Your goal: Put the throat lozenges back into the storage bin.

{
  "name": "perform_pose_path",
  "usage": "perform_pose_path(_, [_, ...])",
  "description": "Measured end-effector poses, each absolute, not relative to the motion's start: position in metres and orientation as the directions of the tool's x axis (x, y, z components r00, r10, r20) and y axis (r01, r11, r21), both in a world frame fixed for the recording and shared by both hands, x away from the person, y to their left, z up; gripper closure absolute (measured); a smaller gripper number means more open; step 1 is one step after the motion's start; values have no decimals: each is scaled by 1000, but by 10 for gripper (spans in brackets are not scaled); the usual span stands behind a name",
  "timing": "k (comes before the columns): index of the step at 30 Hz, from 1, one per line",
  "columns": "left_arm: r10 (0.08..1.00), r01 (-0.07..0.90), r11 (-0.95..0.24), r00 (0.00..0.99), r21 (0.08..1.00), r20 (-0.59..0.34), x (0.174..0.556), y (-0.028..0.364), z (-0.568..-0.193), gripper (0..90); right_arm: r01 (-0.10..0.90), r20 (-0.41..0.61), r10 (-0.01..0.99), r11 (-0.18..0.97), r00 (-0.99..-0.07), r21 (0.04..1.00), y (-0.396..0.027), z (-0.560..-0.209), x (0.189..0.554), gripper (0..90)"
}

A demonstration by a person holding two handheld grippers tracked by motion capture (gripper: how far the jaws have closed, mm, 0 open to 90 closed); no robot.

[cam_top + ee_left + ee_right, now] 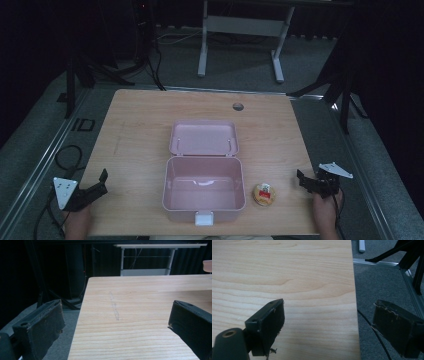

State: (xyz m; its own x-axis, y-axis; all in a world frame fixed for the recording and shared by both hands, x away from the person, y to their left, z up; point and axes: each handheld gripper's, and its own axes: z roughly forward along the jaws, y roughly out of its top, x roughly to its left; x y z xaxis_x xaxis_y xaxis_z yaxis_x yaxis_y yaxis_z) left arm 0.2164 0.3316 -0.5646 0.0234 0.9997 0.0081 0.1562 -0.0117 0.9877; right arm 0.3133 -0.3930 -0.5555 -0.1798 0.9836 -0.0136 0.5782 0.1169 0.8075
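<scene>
A pink plastic box [204, 202] stands open in the middle of the wooden table [140, 115], its lid [203, 137] folded back flat behind it; the box looks empty. To its right lies a small round snack [264, 194] with a red and white label. My left gripper [101, 182] rests at the table's near left edge, open and holding nothing. Near the right edge, my right gripper [302, 181] is also open, a little right of the snack. In the left gripper view the gripper [115, 315] has its jaws wide apart over bare wood. In the right gripper view the gripper [329, 315] straddles the table edge.
A round cable hole [238, 106] sits near the table's far edge. Grey carpet [382, 285] surrounds the table. A white desk frame [240, 35] stands behind, with dark stand legs [345, 90] at both sides. A black cable [67, 155] loops on the floor at left.
</scene>
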Motion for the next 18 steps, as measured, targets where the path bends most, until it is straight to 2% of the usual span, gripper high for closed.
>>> perform_pose_path(11, [999,160,11,32,987,-16,217,334,-564,4,607,17,979,111,-201,787,-395,-556,316,101])
perform_pose_path(18, [999,159,21,35,987,-27,216,336,-565,4,676,30,964,162,-263,719,-394,-555,317,101])
